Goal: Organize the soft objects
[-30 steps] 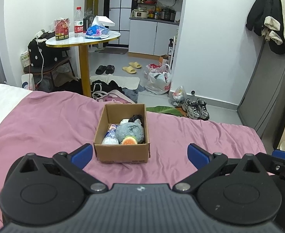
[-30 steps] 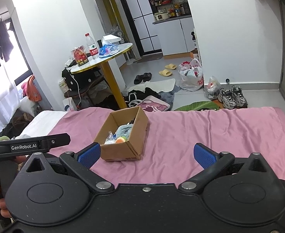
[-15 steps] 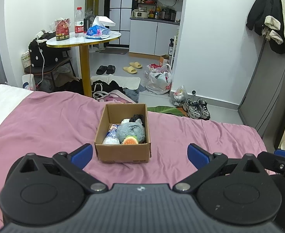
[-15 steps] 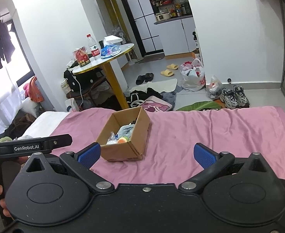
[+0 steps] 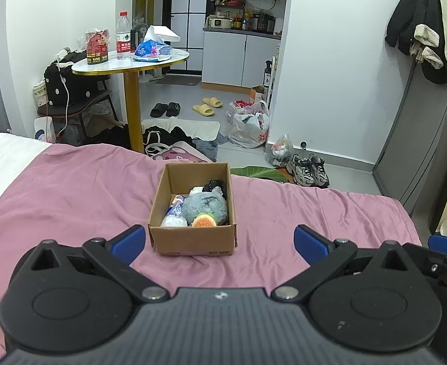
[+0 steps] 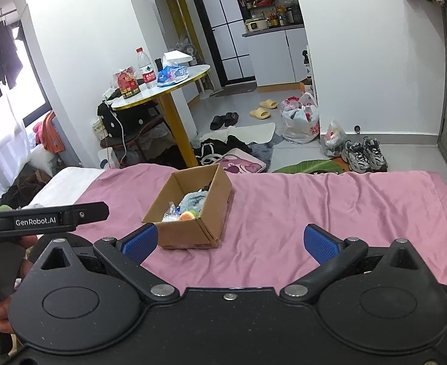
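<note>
An open cardboard box (image 5: 193, 238) stands on the pink bedsheet (image 5: 71, 194). It holds a grey plush toy (image 5: 205, 206), an orange round soft toy (image 5: 203, 221), a clear plastic packet (image 5: 171, 220) and a black item (image 5: 212, 185). My left gripper (image 5: 220, 240) is open and empty, just short of the box's near wall. My right gripper (image 6: 229, 241) is open and empty, to the right of the box (image 6: 190, 237), which shows its corner in this view. The left gripper's handle (image 6: 40, 220) shows at the left of the right wrist view.
Beyond the bed's far edge stand a round table (image 5: 132, 62) with a bottle and packets, bags, slippers and sneakers (image 5: 308, 170) on the floor. A white pillow (image 5: 1, 152) lies at the bed's left. A cabinet (image 5: 418, 140) stands at the right.
Both grippers have drifted slightly; the box sits a little lower and nearer in the views. Both stay open and empty.
</note>
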The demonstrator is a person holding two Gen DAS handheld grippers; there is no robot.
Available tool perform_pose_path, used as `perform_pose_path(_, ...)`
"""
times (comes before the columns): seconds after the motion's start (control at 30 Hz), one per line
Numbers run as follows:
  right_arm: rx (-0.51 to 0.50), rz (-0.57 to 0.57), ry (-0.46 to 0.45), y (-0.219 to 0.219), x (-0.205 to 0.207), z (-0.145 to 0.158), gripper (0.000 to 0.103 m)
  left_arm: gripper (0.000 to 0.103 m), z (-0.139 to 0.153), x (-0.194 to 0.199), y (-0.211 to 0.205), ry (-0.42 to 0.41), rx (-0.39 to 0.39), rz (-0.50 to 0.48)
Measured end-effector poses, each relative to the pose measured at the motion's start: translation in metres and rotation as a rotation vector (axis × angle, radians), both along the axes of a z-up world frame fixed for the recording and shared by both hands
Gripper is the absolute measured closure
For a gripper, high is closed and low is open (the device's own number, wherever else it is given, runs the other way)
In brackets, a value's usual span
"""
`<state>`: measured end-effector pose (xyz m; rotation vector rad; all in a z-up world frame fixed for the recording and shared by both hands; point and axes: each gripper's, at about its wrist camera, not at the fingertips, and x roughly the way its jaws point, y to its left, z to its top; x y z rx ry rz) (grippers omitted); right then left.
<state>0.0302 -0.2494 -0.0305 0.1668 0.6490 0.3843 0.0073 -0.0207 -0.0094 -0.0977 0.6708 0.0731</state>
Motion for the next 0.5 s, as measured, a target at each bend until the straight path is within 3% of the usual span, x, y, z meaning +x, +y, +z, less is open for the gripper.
perform_pose_path(0.5, -0.004, -0.011, -0.004, -0.0005, -0.0007, -0.0009, 0.0, 0.0, 0.004, 0.002, -0.0071, -0.011, 0.024, -0.014)
